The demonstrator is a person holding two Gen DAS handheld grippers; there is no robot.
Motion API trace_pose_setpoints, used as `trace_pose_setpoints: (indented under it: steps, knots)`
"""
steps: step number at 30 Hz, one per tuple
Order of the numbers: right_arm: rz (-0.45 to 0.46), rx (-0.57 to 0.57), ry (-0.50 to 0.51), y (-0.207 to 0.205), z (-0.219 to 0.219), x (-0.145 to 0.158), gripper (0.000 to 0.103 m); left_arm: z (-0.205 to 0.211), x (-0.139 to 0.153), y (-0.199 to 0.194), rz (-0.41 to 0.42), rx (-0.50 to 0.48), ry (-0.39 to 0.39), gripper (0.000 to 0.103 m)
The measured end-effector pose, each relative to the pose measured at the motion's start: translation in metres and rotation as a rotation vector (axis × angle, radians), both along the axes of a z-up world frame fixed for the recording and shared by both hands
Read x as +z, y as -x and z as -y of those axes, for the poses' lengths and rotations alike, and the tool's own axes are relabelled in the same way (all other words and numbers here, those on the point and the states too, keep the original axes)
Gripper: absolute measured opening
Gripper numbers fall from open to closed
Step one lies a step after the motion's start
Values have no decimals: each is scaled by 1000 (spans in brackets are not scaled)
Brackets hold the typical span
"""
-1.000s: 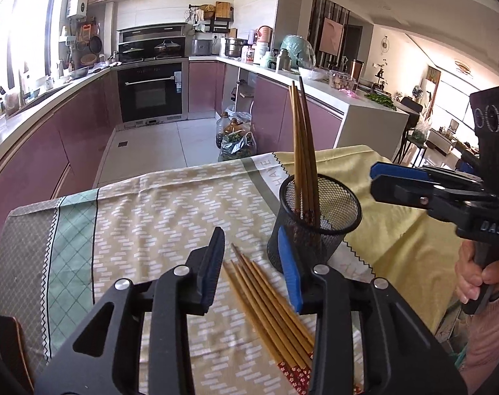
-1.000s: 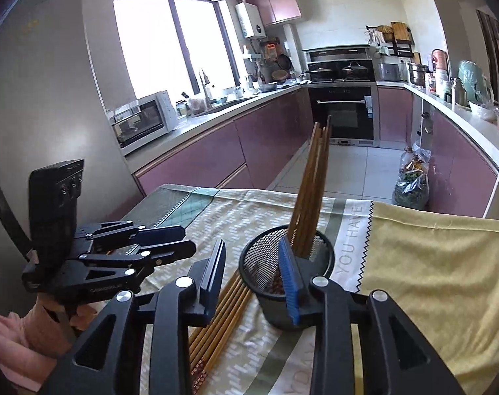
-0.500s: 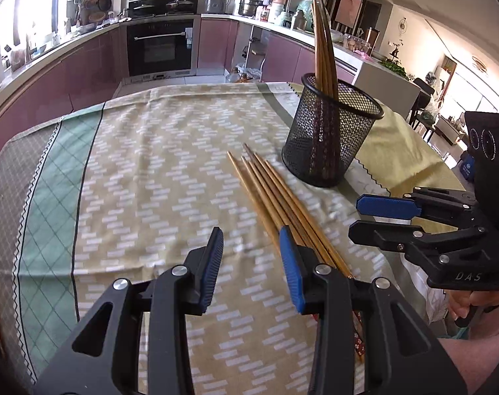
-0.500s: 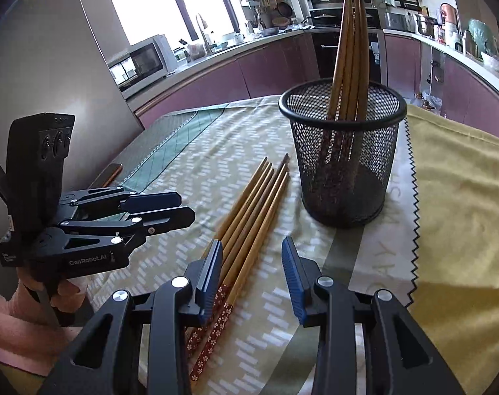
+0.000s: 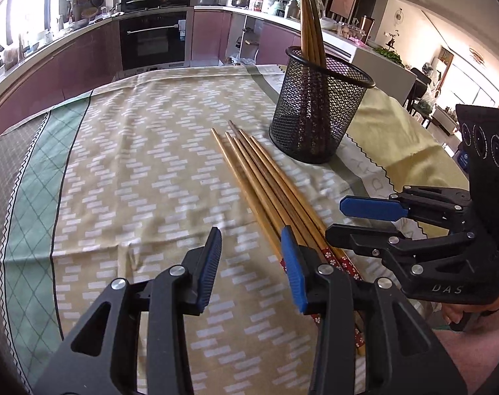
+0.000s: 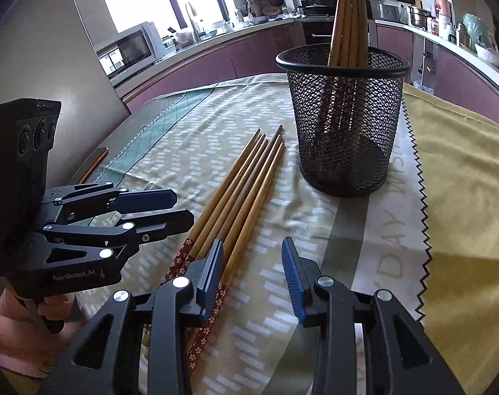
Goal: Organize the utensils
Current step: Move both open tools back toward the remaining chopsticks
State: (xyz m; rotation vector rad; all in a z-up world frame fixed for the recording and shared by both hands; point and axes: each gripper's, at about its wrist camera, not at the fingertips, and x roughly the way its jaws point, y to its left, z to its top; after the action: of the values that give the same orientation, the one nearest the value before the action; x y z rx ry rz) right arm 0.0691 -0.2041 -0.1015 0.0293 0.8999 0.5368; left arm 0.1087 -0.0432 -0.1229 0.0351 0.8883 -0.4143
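Observation:
Several wooden chopsticks (image 5: 265, 181) lie side by side on the patterned tablecloth (image 5: 134, 164), their red flowered ends toward me; they also show in the right wrist view (image 6: 239, 191). A black mesh cup (image 5: 318, 108) stands upright beyond them with several chopsticks in it, also in the right wrist view (image 6: 344, 125). My left gripper (image 5: 252, 263) is open and empty, low over the cloth just left of the chopsticks' near ends. My right gripper (image 6: 252, 273) is open and empty, just right of those ends; it also shows in the left wrist view (image 5: 358, 220).
The table edge lies near me. A yellow cloth (image 6: 463, 181) covers the table's right side. Kitchen counters, an oven (image 5: 154, 39) and a microwave (image 6: 127, 49) stand behind. A thin wooden stick (image 6: 94, 164) lies at the table's left edge.
Both grippers have dropped from above the cup and pulled back toward the near ends of the lying chopsticks. Both stay open.

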Motion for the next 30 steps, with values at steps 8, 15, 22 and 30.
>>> trace_pose_setpoints:
  steps: [8,15,22,30]
  knots:
    - [8,-2,19,0,-2,-1,36,5,-5,-6,-9,2,-14,38]
    - [16,2,37,-1,-4,-1,36,9,-6,-8,-5,-2,-28,39]
    - [26,-2,54,-1,-7,-1,35,11,-7,-13,-3,2,-44,41]
    - [30,-6,80,-1,-8,-1,34,12,-9,-13,0,4,-61,39]
